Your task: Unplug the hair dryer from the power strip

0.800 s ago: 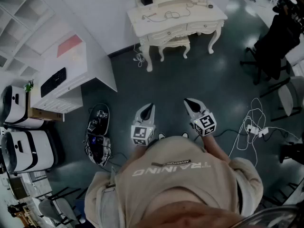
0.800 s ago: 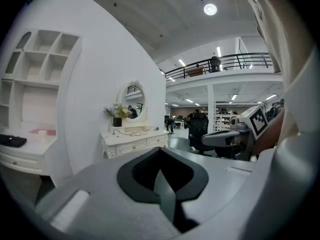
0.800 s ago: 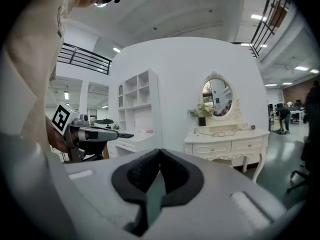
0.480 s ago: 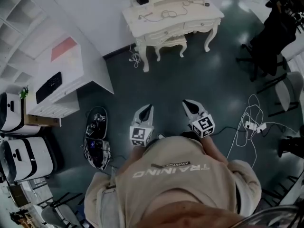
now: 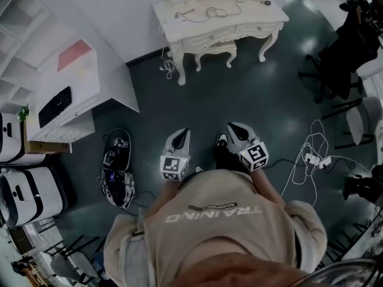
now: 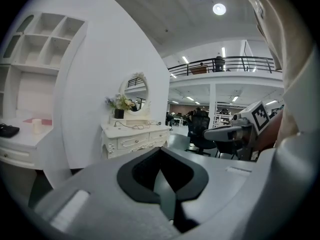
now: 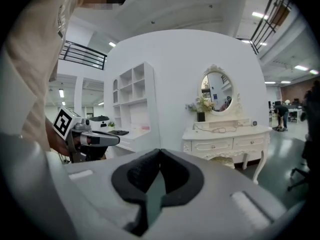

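Observation:
A white dressing table (image 5: pixel 222 24) stands against the far wall, well ahead of me. A thin cable (image 5: pixel 210 11) lies looped on its top. It is too far off to make out a hair dryer or a power strip on it. My left gripper (image 5: pixel 184 131) and right gripper (image 5: pixel 230 126) are held side by side at waist height, pointing toward the table. Both are shut with nothing between the jaws, as the left gripper view (image 6: pixel 161 150) and the right gripper view (image 7: pixel 160 151) each show. The table with its oval mirror (image 7: pixel 216 90) lies ahead.
A white shelf desk (image 5: pixel 75 79) with a black keyboard (image 5: pixel 55 105) stands at the left. A dark device (image 5: pixel 116 173) lies on the floor beside me. At the right are a white power strip with tangled cables (image 5: pixel 311 159) and dark office chairs (image 5: pixel 341 52).
The view has shifted a little and a dark shoe now shows under the right gripper. Both grippers stay shut and side by side.

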`<state>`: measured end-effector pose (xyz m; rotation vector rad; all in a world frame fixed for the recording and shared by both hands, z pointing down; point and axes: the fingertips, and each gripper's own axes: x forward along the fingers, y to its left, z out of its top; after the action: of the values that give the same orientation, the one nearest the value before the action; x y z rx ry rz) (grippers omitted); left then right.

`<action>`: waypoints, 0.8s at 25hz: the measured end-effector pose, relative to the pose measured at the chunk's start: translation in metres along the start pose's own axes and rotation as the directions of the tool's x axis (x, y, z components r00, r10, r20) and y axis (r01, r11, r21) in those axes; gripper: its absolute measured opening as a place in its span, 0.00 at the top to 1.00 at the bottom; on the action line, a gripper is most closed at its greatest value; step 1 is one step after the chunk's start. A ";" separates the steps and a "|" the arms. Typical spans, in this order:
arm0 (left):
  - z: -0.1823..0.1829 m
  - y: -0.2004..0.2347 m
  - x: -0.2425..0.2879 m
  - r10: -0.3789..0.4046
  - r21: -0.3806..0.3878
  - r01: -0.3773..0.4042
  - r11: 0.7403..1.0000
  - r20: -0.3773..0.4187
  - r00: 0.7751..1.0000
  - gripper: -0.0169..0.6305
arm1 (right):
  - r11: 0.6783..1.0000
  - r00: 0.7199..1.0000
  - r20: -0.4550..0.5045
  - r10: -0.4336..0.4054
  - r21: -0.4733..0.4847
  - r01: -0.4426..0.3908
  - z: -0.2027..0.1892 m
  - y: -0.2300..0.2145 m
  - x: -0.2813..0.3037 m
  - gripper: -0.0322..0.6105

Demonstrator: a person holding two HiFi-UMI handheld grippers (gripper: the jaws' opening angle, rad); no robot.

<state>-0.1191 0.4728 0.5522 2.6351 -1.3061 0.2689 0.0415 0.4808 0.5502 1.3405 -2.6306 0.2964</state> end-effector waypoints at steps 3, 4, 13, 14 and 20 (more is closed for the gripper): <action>0.014 0.006 0.034 0.018 0.027 -0.018 0.999 -0.003 1.000 0.96 | 0.999 0.999 0.015 0.029 0.028 -0.030 0.002 -0.035 0.022 0.94; 0.020 0.010 0.045 0.032 0.033 -0.031 0.999 -0.004 0.999 0.96 | 0.998 0.999 0.019 0.044 0.035 -0.044 0.002 -0.047 0.030 0.94; 0.066 0.019 0.147 0.136 0.064 -0.134 0.989 -0.021 0.991 0.96 | 0.981 0.980 0.023 0.196 -0.005 -0.196 0.034 -0.152 0.099 0.94; 0.066 0.022 0.157 0.149 0.009 -0.149 0.989 -0.020 0.989 0.96 | 0.979 0.979 0.015 0.206 -0.001 -0.206 0.033 -0.162 0.105 0.94; 0.047 0.047 0.191 0.228 -0.155 -0.239 0.959 -0.082 0.970 0.96 | 0.966 0.966 -0.024 0.258 0.039 -0.257 0.025 -0.189 0.131 0.94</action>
<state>-0.0393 0.2870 0.5578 2.3196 -1.5487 0.2643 0.1177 0.2634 0.5763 0.9925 -2.7877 0.3961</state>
